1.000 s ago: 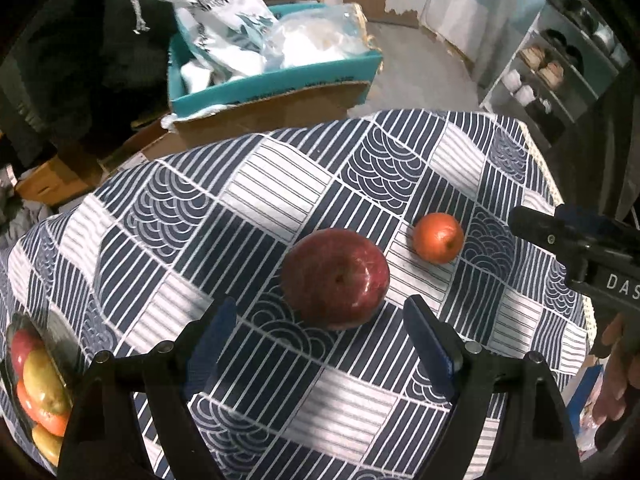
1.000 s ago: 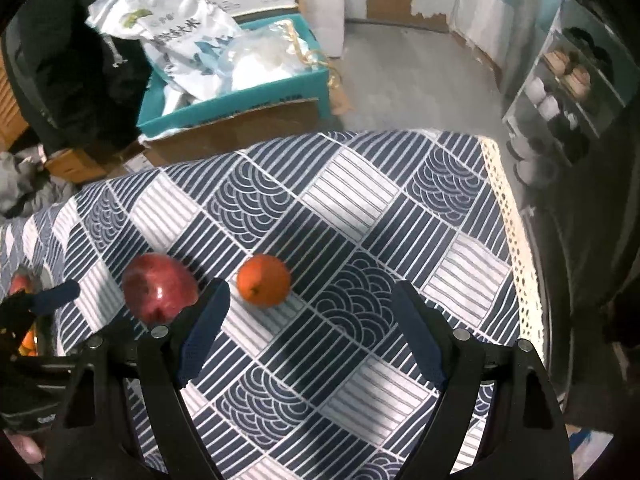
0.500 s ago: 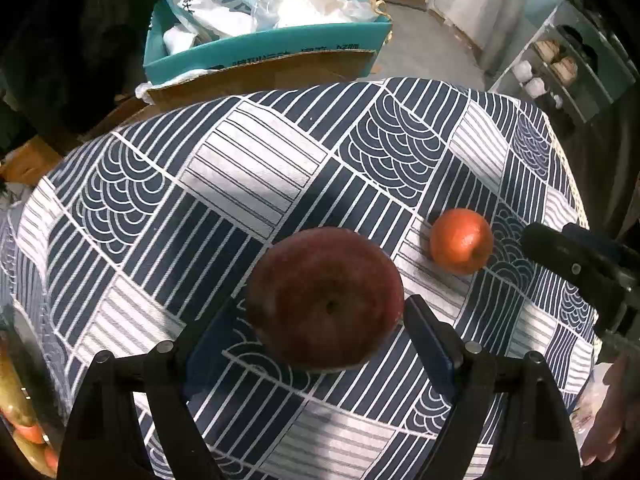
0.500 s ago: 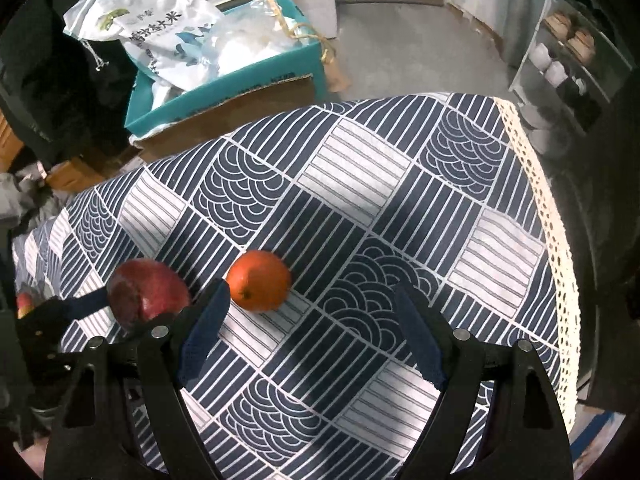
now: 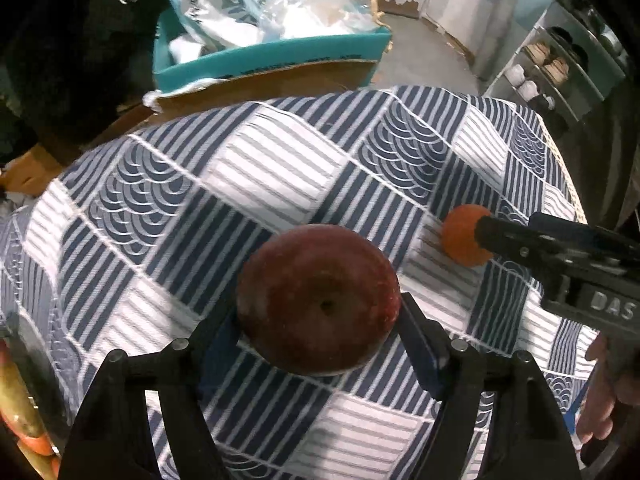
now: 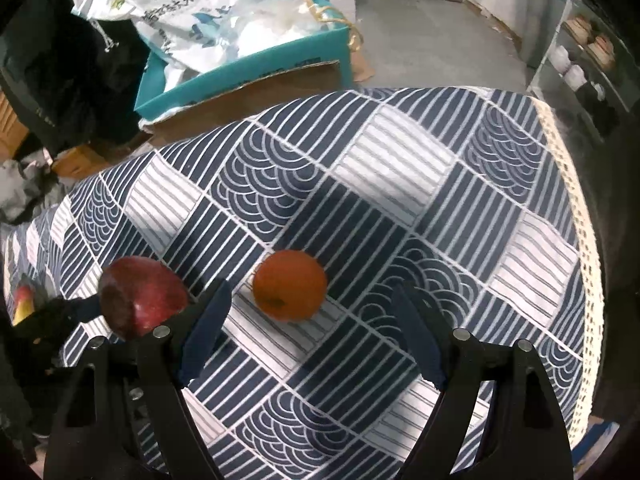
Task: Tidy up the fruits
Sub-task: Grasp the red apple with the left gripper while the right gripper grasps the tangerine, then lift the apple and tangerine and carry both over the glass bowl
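A big red apple sits on the blue-and-white patterned tablecloth. My left gripper points steeply down over it, its jaws closing, and both blue pads lie against the apple's sides. An orange rests to the apple's right. My right gripper hangs open above it, with the orange just ahead of the gap and nearer the left finger, untouched. In the left wrist view one right-gripper finger covers part of the orange. The apple also shows in the right wrist view.
A container with several fruits sits at the table's left edge. Behind the table stands a teal box holding plastic bags. The lace-trimmed table edge runs along the right, and a shelf stands beyond it.
My left gripper came down around the apple and its jaws narrowed onto it. My right gripper sank closer to the orange, still open.
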`<state>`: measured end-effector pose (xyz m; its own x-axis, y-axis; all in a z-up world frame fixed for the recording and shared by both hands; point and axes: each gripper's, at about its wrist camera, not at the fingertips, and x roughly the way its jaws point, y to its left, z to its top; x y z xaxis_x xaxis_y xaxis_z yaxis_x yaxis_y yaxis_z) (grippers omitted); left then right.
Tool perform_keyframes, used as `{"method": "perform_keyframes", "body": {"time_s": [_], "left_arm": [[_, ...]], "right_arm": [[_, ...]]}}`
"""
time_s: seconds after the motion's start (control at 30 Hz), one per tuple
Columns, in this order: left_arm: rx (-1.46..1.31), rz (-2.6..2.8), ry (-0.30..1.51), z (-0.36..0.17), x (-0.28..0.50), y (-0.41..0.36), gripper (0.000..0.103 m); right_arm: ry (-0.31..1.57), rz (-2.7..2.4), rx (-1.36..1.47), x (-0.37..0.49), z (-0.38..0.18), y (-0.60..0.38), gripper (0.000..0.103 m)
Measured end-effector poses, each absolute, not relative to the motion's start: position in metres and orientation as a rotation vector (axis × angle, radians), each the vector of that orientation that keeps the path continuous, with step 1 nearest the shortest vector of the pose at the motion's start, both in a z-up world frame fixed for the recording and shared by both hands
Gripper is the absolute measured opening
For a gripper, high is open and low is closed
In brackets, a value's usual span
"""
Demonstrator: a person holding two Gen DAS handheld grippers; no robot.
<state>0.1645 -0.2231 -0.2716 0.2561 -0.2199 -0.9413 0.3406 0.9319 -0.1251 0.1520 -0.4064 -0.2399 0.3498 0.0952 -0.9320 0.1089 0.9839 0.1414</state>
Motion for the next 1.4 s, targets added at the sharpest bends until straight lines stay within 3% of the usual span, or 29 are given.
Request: {"method": "perform_keyframes", "body": {"time_s": [0.4,0.63,0.97,1.4], "left_arm": [[0.103,-0.345,1.234,-0.266,0.169,-0.192,0.077],[0.099,-0.347,1.234,-0.264,0.167,-0.186,0.077],[0.089,-0.337,1.204,-0.245,0.160,-0.170,0.077],[0.077,-0.323,1.121,-0.199,0.133,-0.139,0.077]], "right_arm": [[1.265,-0.004,0.132,0.165,-0.267,-0.385,0.070],[1.289,-0.016,0.106,0.165,-0.280,-0.383,0.046],[1.229,-0.032,0.069,0.150,-0.263,-0.380,0.044],[1.107,0.004,0.036,0.122,-0.199,-0.344,0.044]]}}
